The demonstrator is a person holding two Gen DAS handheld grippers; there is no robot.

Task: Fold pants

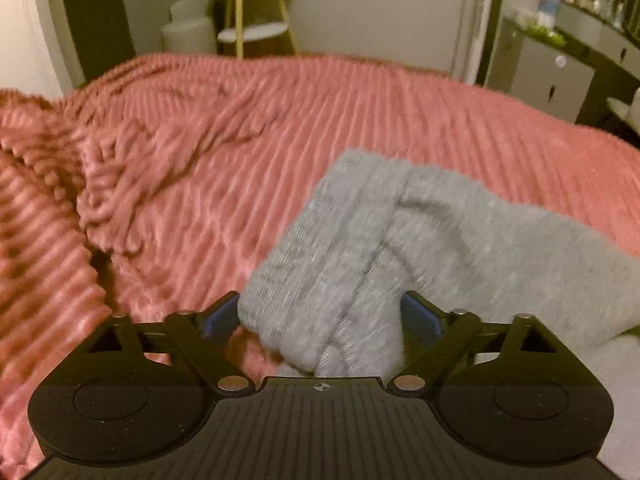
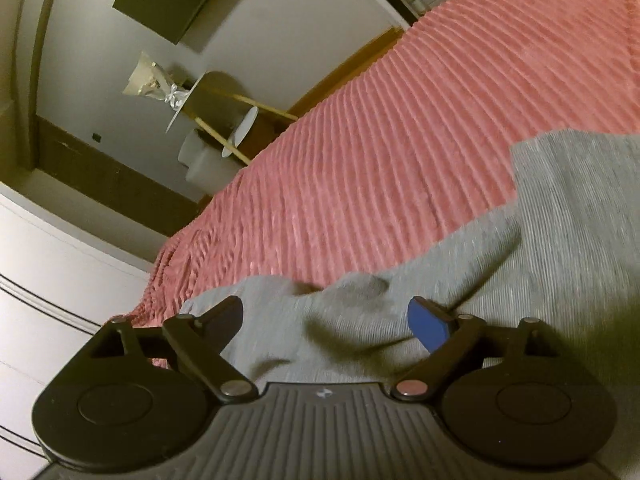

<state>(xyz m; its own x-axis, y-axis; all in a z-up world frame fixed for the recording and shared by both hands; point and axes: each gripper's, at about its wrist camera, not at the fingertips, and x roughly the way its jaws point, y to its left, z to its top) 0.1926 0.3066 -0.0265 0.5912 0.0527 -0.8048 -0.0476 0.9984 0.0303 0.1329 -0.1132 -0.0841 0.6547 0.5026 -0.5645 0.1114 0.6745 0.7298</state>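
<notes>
Grey knit pants lie on a pink ribbed bedspread. In the left wrist view a bunched, ribbed band of the pants sits between the wide-spread fingers of my left gripper. The blue pads stand at the cloth's sides and do not visibly squeeze it, so this gripper is open. In the right wrist view my right gripper is open just over a rumpled part of the pants, with cloth under and between its fingers but no grip. A folded layer of the pants reaches to the right edge.
The bedspread is rucked into thick folds at the left. Past the bed's far edge stand a small round side table and white cylinders. A dresser with bottles is at the right. White panelled furniture borders the bed.
</notes>
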